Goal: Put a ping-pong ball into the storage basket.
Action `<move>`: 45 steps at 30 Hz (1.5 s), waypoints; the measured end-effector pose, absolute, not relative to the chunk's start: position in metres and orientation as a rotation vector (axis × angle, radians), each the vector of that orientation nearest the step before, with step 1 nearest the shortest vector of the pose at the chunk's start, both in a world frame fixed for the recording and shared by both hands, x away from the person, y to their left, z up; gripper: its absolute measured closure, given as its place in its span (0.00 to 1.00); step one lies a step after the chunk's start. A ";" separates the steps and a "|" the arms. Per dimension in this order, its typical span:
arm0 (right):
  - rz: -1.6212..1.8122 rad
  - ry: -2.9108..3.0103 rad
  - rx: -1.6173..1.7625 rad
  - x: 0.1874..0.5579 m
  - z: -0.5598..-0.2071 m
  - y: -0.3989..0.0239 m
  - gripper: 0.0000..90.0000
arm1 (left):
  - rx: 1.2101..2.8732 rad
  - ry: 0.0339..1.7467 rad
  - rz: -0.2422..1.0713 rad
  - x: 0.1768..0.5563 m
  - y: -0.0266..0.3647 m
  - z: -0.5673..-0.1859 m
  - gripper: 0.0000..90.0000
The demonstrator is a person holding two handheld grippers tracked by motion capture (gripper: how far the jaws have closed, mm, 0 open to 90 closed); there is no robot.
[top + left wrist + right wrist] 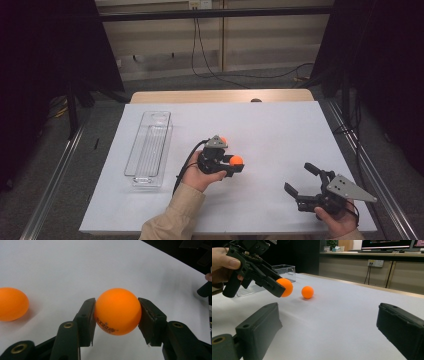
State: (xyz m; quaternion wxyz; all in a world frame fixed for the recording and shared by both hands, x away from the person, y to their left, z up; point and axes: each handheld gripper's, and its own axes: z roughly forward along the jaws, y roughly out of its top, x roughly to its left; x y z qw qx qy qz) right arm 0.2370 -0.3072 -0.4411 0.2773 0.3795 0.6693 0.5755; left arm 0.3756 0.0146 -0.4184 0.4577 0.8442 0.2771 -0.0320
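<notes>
A glossy orange table-tennis ball with small dark lettering (117, 311) is clamped between the two black pads of the left tongs (117, 320), one pad pressed against each side of it. In the high view the held ball (236, 160) is seen at the tip of the left tongs (234, 164), which are carried by a hand in a beige sleeve (175, 215) near the middle of the white-covered counter (270, 125). In the right gripper view the ball (285, 287) is seen lifted clear of the counter surface (342, 320), with the left tongs (279, 288) angled downward from the hand.

A second plain orange table-tennis ball (223, 141) is resting on the counter just at 11 o'clock of the held one, partly hidden behind the grey plate of the left tongs. It is also seen at 9 o'clock in the left gripper view (12, 304) and just at 3 o'clock of the held ball in the right gripper view (307, 292).

A long clear plastic tray (150, 150) is lying at 9 o'clock of the left tongs, apart from them, lengthways along the counter's left side.

The right tongs (300, 184) are held at about 4 o'clock of the counter's centre, well apart from both balls. Their pads are spread wide with nothing gripped, as shown in the right gripper view (329, 327).
</notes>
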 end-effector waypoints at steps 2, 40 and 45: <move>1.544 1.798 1.018 0.237 -0.441 -0.307 0.05 | 2.080 0.685 -0.076 0.376 0.016 -0.418 0.57; 1.538 1.787 1.021 0.239 -0.442 -0.308 0.04 | 2.077 0.719 -0.058 0.379 0.030 -0.412 0.57; 1.536 1.786 1.025 0.240 -0.442 -0.308 0.04 | 2.078 0.720 -0.053 0.380 0.032 -0.411 0.57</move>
